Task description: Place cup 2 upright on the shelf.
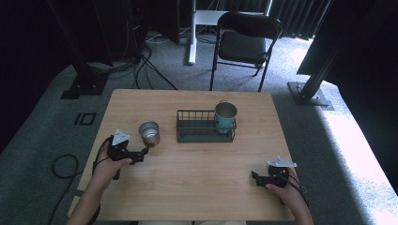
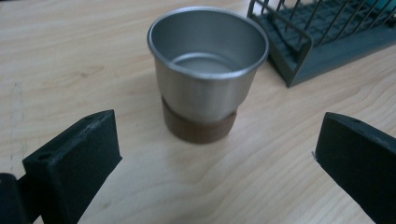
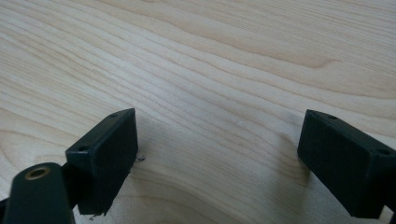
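Grey carpet and dark curtains are seen behind a pale wooden table [image 1: 197,187], with a black folding chair [image 1: 244,42] set well beyond its far edge and cables trailed over the floor at the left; near the middle of the table a dark wire rack [image 1: 199,126] is placed, and a teal-banded metal cup [image 1: 225,117] is stood upright in its right end. A second steel cup [image 1: 149,133], upright and empty with a brown band around its base, is stood on the bare wood just left of the rack; in the left gripper view this cup [image 2: 208,70] is seen straight ahead of the jaws, with a corner of the rack [image 2: 322,42] to its right. The left gripper [image 1: 141,153] is held low near the cup without touching it; its jaws are spread wide, with nothing between them. The right gripper [image 1: 257,178] is held over the near right part of the table, well apart from both cups; its jaws are likewise parted wide above bare wood grain [image 3: 215,84], and nothing is grasped.
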`<state>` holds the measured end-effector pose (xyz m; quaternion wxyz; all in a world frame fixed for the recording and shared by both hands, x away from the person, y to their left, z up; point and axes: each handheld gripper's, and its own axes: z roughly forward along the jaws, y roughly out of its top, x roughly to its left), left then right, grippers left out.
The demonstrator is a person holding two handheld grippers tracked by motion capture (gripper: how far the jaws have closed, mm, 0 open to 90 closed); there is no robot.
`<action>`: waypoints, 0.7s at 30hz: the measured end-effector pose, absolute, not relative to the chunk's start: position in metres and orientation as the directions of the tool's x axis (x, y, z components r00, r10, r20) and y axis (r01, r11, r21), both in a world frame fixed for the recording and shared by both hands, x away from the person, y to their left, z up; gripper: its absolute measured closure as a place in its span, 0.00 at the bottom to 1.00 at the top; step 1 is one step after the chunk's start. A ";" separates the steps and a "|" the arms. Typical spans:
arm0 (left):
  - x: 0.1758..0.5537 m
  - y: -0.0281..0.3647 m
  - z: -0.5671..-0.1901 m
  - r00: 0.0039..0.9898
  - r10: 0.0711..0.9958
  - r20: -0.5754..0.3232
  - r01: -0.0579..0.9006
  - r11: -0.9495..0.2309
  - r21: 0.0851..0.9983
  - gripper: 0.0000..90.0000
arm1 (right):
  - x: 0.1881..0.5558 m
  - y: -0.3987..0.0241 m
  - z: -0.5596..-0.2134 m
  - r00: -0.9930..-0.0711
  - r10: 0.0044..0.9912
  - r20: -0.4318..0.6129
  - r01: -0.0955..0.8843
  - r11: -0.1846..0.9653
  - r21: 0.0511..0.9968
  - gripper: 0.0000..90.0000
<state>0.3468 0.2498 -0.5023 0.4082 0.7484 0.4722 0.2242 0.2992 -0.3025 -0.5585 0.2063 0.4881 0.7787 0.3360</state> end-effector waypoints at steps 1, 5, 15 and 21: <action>0.348 0.249 -0.502 0.453 0.890 -0.048 0.522 -0.221 0.824 0.01 | 0.299 -0.303 -0.558 -0.438 0.899 0.007 0.621 0.298 0.725 0.13; 0.353 0.246 -0.500 0.456 0.889 -0.051 0.517 -0.217 0.828 0.01 | 0.299 -0.303 -0.558 -0.438 0.899 0.007 0.621 0.298 0.725 0.13; 0.369 0.238 -0.496 0.436 0.898 -0.062 0.499 -0.183 0.847 0.01 | 0.299 -0.303 -0.558 -0.439 0.899 0.007 0.622 0.298 0.725 0.13; 0.378 0.232 -0.497 0.436 0.898 -0.053 0.498 -0.192 0.846 0.01 | 0.299 -0.303 -0.558 -0.438 0.899 0.007 0.622 0.297 0.725 0.13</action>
